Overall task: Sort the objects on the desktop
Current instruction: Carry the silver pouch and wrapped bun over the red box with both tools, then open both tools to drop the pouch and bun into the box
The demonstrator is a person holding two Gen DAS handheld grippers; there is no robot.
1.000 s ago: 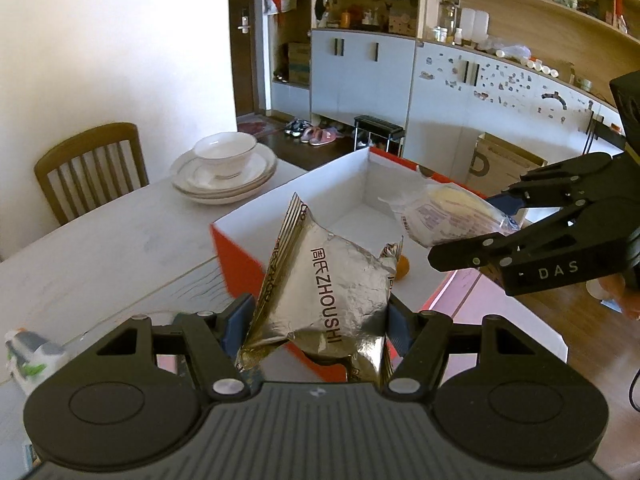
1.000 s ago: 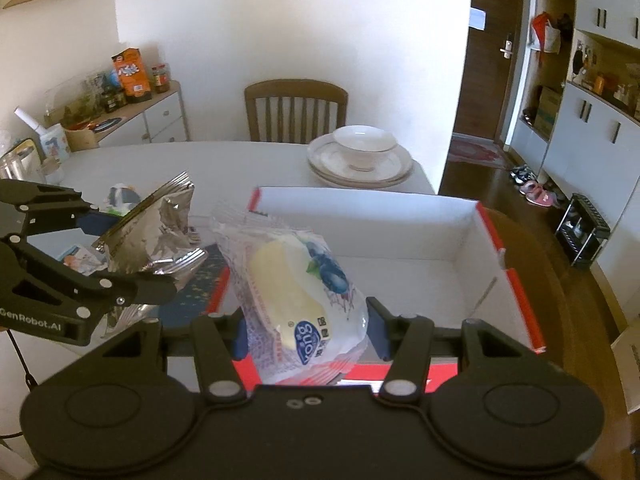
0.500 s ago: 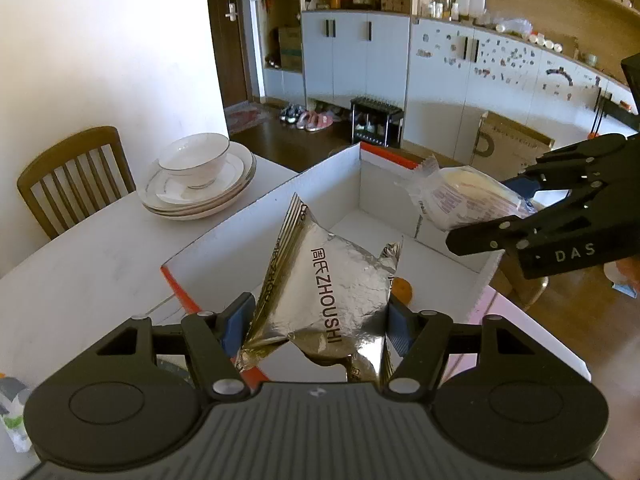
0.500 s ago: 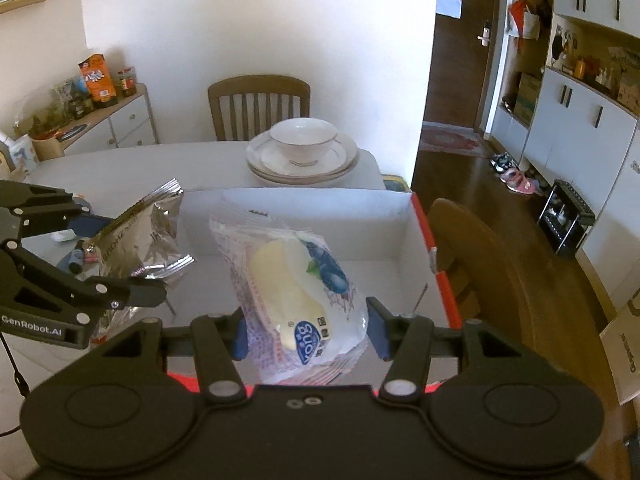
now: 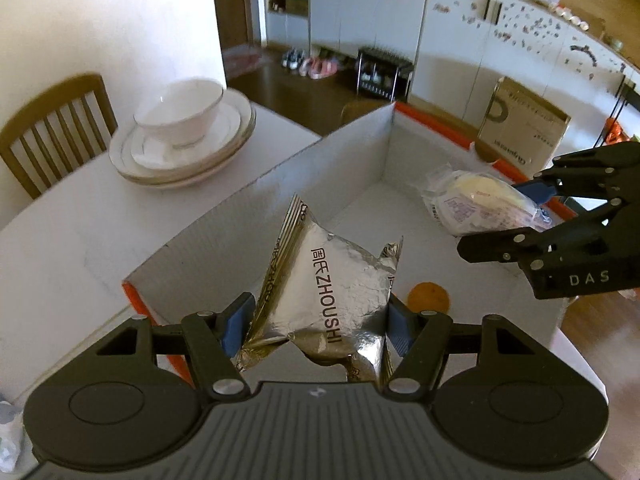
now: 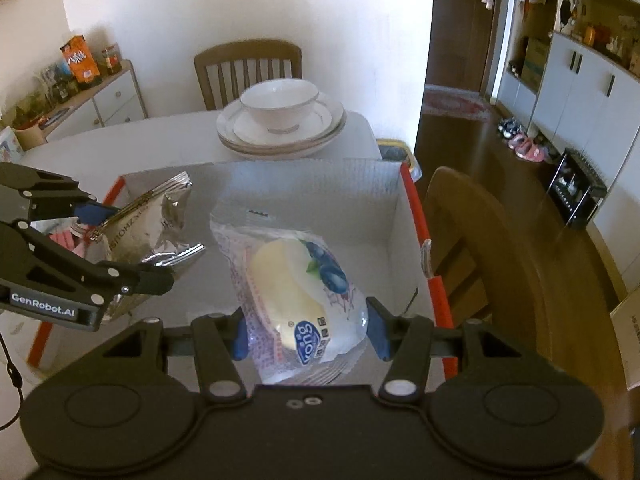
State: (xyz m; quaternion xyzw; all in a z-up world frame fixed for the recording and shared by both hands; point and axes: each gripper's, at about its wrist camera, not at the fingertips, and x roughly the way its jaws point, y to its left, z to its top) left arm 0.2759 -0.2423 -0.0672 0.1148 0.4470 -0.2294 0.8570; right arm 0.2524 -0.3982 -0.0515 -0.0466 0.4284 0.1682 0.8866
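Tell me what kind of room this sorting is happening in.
Most likely a home dining area: a white table bearing stacked plates with a bowl, wooden chairs around it, and white cabinets with shoes on the floor below.

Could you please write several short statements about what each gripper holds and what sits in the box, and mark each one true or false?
1. The left gripper grips a crinkled silver foil snack packet. True.
2. The right gripper is empty. False: its jaws hold a clear plastic-wrapped pastry.
3. A small round orange thing lies on the floor of the white cardboard box with orange edges. True.
4. The white bowl sits inside the box. False: it rests on stacked white plates on the table beyond it.
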